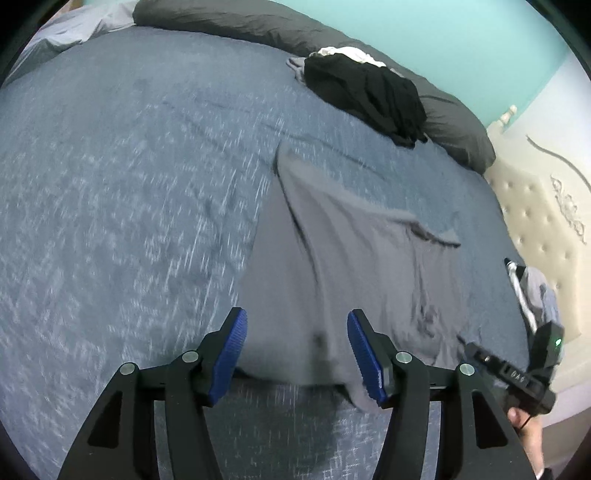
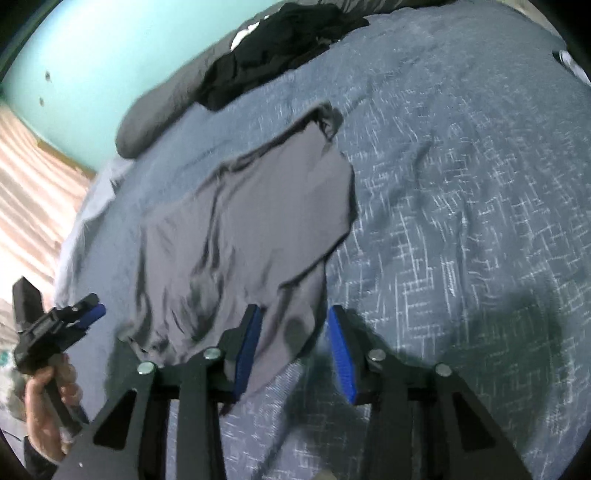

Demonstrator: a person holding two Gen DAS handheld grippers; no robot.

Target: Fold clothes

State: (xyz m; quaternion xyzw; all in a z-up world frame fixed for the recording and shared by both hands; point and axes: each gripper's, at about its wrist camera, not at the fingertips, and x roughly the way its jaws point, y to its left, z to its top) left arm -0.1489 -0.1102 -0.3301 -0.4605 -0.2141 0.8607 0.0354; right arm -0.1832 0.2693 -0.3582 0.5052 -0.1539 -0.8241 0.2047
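A grey garment [image 1: 351, 258] lies mostly flat, with wrinkles, on the blue patterned bed cover [image 1: 129, 184]. My left gripper [image 1: 297, 317] is open just above the garment's near edge, and cloth shows between its blue pads without being pinched. In the right wrist view the same grey garment [image 2: 240, 229] stretches away from me. My right gripper [image 2: 294, 310] is open over its near corner. A hand holds the left gripper [image 2: 94, 314] at the left edge there. The right gripper's black body [image 1: 517, 369] shows at the far right of the left wrist view.
A heap of black clothes [image 1: 369, 92] [image 2: 273, 48] lies at the far side against a dark grey pillow [image 1: 221, 18]. A cream tufted headboard [image 1: 535, 221] borders the bed on the right. Bare blue cover [image 2: 461, 221] spreads beside the garment.
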